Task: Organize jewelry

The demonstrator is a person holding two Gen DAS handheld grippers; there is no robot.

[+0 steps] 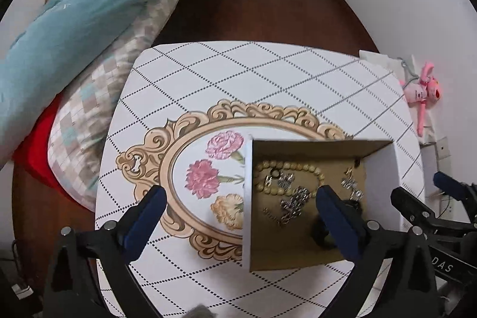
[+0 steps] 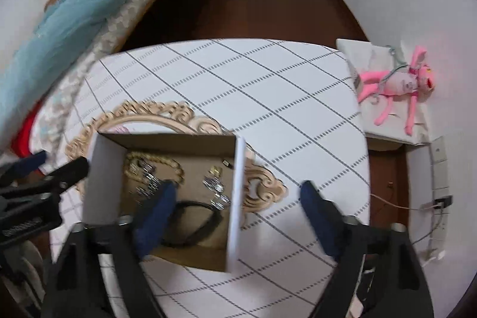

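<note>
Jewelry [image 1: 290, 194] heaped in box [image 1: 313, 146] beneath both open, empty jaws; black loop [image 2: 193, 224], probably nearest right gripper [image 2: 235, 197].

Open cardboard box [image 1: 310, 149] with white outer walls, upright on the table, holding all the jewelry, tan bead strand [image 1: 301, 169] curled by the box's far-left corner, silver chain pieces [image 1: 293, 200] mid-floor, silver earrings [image 1: 348, 182] toward its right wall, black loop [image 2: 193, 224] by its near wall
</note>
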